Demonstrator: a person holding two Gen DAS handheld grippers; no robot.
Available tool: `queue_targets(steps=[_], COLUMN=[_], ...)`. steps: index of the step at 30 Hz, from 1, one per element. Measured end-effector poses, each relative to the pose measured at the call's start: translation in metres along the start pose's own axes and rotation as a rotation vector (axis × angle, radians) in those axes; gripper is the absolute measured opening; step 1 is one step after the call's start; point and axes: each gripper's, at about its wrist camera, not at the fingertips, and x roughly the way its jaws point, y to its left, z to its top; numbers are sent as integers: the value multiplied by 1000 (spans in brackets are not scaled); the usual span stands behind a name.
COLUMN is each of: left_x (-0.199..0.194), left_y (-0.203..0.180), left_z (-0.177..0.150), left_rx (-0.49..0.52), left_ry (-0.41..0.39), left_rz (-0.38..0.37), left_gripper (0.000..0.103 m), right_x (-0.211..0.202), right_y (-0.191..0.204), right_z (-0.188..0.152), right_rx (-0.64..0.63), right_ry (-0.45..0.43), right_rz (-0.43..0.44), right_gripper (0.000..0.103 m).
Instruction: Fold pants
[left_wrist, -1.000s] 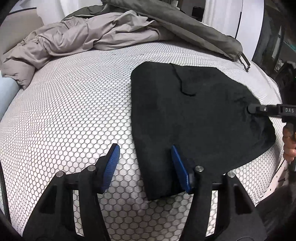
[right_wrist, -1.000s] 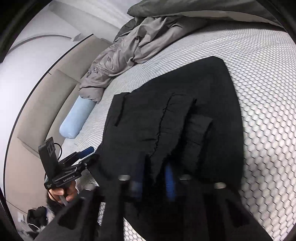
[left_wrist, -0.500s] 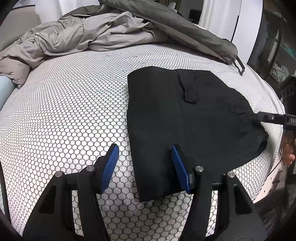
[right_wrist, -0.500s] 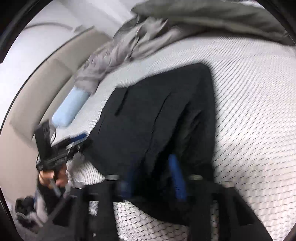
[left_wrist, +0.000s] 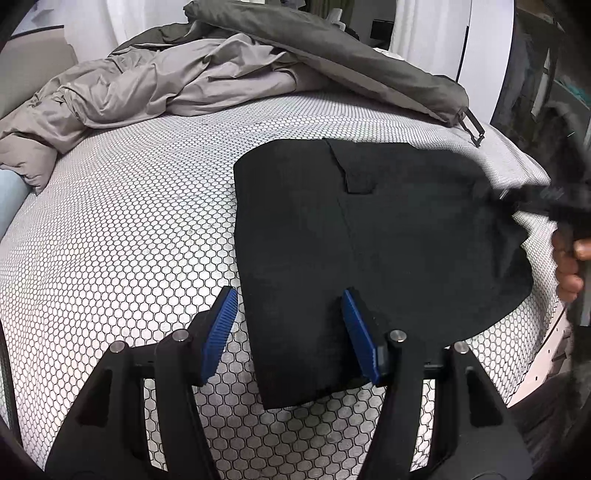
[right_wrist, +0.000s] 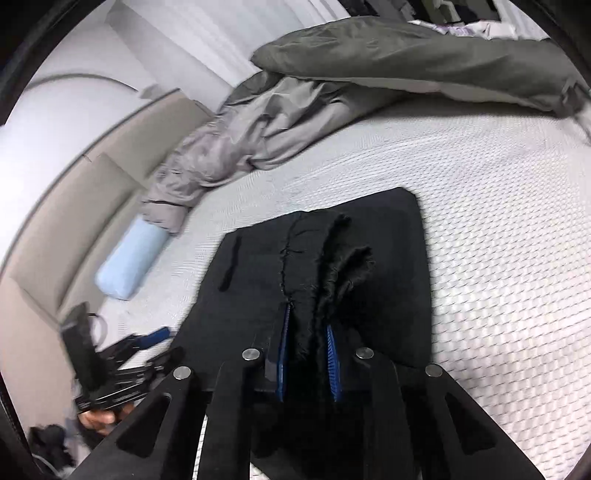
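Honeycomb-print mattress cover (left_wrist: 129, 229) fills most of view. Crumpled grey-beige duvet (left_wrist: 147, 85) heaped at 11 o'clock, darker olive blanket (left_wrist: 332, 55) draped toward 1. Pale blue bolster pillow (right_wrist: 129, 262) at 9, touching duvet end, beside beige headboard (right_wrist: 74, 184).

We note the right gripper (right_wrist: 308, 360) has released, backed off slightly, and its jaws are closing again around a bunched ridge of the black pants (right_wrist: 332, 258). The pants' near edge now lies flatter.
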Motion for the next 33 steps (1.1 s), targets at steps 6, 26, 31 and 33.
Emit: queue_targets(steps=[6,26,31,33], left_x=[-2,-29,-25,-11], left_y=[5,23,-27,-55], left_z=[-5,-4,8,12], left_rx=[4,-47,39,92], left_ry=[8,-53,-91,-69], left_rz=[2,-33,-123,-154], left_gripper=[56,42,50,50], right_x=[11,-10,-25,-8], right_y=[-22,-38,-15,-14], right_z=[-13,-12,-22,-25], right_rx=[46,3,-73,-87], right_ry=[73,41,33,88], right_rz=[-15,-95,32,25], right_gripper=[45,31,33,33])
